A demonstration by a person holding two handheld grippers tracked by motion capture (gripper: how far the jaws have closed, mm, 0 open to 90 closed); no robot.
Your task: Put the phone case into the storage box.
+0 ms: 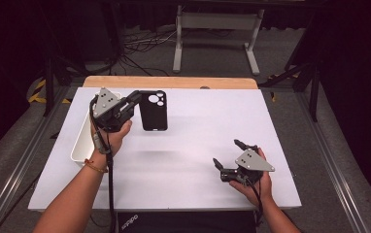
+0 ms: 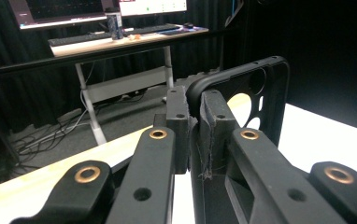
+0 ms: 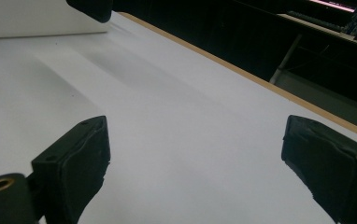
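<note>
The left gripper (image 1: 134,100) has its two black jaws pinched on the rim of a black, soft-looking plastic phone case (image 1: 153,110), near the corner with the round camera cut-outs; the left gripper view shows the pads clamped on that thin edge with the case (image 2: 242,93) standing beyond them. In the high view the case hangs above the white table (image 1: 198,126), far left of centre, its blurred shadow lying nearer on the surface. Just left of the gripper sits a long white plastic tray (image 1: 82,141) at the table's left edge. The right gripper (image 1: 228,154) rests low at the near right, held in the person's hand, jaws spread wide with nothing between them.

The risk is the hold: only a narrow strip of flexible rim is pinched, so I'd expect a quick swing or tilt to let the case pivot or slip out.
</note>
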